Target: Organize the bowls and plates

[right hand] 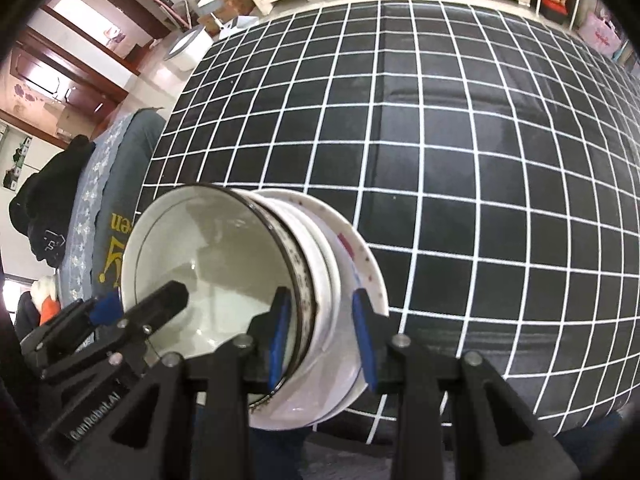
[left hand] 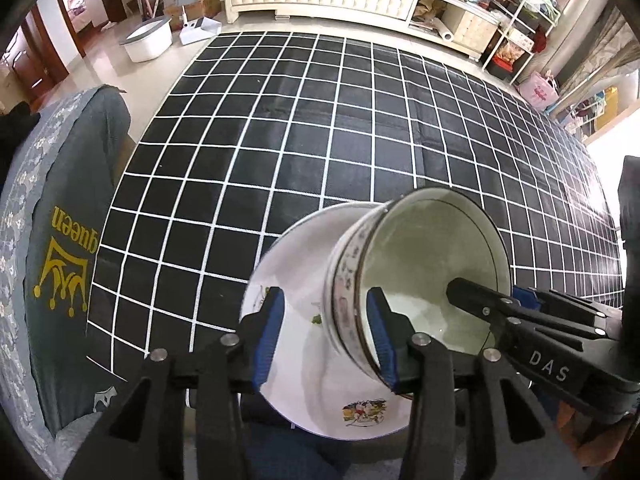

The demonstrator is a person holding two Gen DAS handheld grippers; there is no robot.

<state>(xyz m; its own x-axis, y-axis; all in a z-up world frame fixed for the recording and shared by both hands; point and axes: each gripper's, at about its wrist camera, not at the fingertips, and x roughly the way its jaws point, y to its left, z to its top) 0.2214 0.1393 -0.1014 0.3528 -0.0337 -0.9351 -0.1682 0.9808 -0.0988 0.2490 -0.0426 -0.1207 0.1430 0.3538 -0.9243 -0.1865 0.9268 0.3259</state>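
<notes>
White bowl-and-plate stack (right hand: pixel 304 304) clamped by both grippers (left hand: pixel 326 334) (right hand: pixel 322 334); checkered mat (left hand: pixel 320 128) beyond.

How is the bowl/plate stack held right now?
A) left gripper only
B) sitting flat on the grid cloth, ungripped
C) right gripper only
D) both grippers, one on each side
D: the left gripper and the right gripper each have one finger inside the bowl and one behind the plate, with the stack tilted on edge above the grid cloth.
</notes>
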